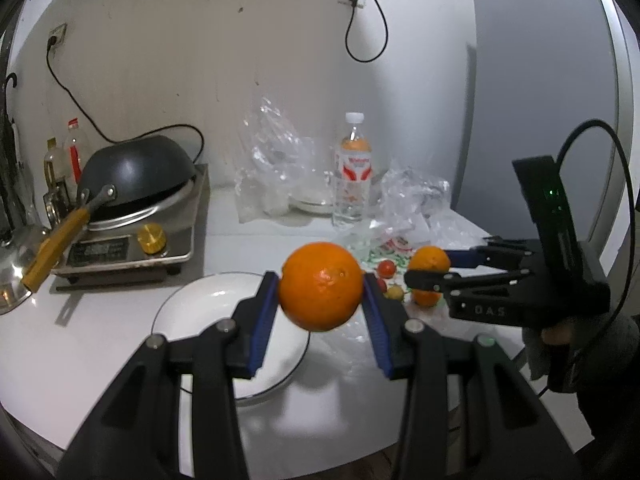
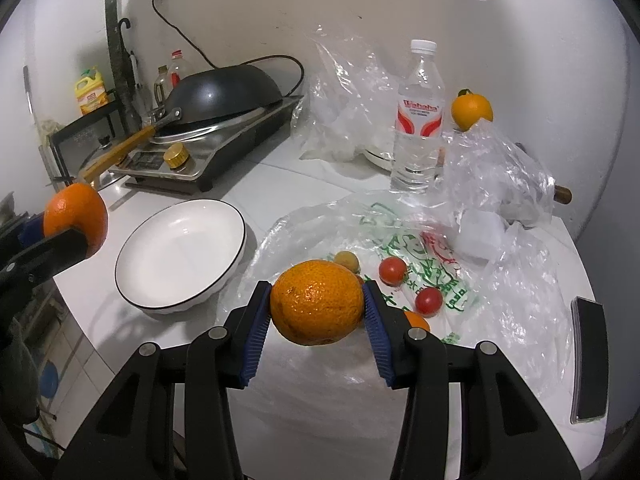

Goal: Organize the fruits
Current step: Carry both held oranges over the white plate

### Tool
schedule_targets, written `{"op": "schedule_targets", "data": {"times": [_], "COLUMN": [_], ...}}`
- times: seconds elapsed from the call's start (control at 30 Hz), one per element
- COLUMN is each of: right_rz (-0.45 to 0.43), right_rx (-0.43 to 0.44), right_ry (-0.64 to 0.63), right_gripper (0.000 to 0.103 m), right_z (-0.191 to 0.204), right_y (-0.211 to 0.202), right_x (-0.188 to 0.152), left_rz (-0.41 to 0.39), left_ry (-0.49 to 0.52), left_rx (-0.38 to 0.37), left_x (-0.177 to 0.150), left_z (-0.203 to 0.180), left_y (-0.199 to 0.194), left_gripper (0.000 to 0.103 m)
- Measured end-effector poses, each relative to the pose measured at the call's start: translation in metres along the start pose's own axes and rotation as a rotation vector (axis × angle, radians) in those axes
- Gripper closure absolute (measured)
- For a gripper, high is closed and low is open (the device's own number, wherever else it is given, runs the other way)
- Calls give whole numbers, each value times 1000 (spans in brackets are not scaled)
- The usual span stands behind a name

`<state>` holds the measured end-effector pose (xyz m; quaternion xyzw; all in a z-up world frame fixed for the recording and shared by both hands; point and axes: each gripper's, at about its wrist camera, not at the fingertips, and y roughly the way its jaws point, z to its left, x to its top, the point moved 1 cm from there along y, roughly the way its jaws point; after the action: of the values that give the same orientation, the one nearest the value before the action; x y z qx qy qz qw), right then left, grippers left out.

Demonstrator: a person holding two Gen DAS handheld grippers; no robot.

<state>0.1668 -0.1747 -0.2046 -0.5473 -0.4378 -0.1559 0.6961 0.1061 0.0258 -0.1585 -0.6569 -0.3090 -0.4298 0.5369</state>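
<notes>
In the left wrist view my left gripper [image 1: 320, 296] is shut on a large orange [image 1: 320, 286], held in the air over the right rim of a white plate [image 1: 192, 308]. To its right my right gripper [image 1: 434, 268] is shut on a second orange [image 1: 428, 258]. In the right wrist view that orange [image 2: 316, 302] sits between the blue pads, above a printed plastic bag [image 2: 448, 280]. On the bag lie two red tomatoes [image 2: 393, 270] [image 2: 429, 301] and a small yellow fruit [image 2: 346, 261]. A third orange [image 2: 471, 110] rests at the back right.
A stove with an upturned black wok [image 2: 224, 92] stands at the back left, its wooden handle pointing forward. A water bottle [image 2: 418, 120] and crumpled clear bags [image 2: 500, 168] crowd the back. A dark phone [image 2: 588, 360] lies near the table's right edge.
</notes>
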Motion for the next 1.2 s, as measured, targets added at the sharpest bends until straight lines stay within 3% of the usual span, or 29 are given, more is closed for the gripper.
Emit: {"op": "schedule_targets", "data": {"times": [0.63, 1.2], "right_rz": [20, 59], "right_rx": [23, 80], "right_ry": [-44, -77], "right_gripper": [55, 55], "right_z": [30, 56], "right_y": [25, 68], "right_x": [21, 36], "left_rz": [13, 114], "left_ry": [-35, -58], "left_rx": [62, 172], "left_x": [-10, -38], "left_z": [47, 107], "left_y": [13, 68], "left_gripper": [60, 60]}}
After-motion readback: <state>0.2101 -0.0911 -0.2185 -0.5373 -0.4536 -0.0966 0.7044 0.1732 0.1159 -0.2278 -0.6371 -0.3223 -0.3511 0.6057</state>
